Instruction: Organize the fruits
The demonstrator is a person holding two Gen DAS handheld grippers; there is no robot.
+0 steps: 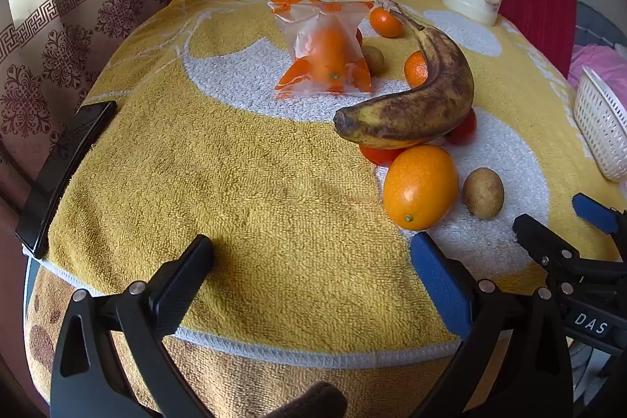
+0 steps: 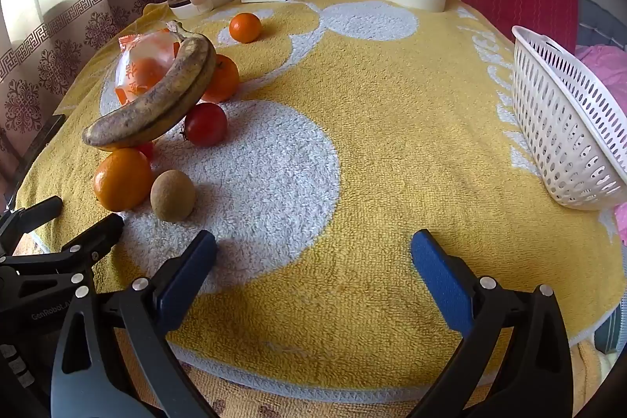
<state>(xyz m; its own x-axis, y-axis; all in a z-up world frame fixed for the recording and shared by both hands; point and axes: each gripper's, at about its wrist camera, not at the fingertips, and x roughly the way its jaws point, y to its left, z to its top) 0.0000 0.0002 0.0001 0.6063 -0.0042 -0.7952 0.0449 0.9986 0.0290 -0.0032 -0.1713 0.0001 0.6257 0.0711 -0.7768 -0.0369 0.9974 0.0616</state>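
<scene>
No fruit is seen in the basket (image 2: 564,128), which lies tipped at 3 o'clock on the bench (image 2: 372,151), so the sorting is judged not yet begun. The banana (image 2: 156,100) is propped on a tomato (image 2: 205,124) and oranges at 10 o'clock, with a kiwi (image 2: 173,195), a large orange (image 2: 122,179) and a bagged orange (image 1: 327,57) nearby. Both left tongs (image 1: 313,269) and right tongs (image 2: 313,261) are spread wide, nothing gripped.

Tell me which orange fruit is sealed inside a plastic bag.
The orange standing behind the banana; the other oranges lie bare on the towel.
</scene>
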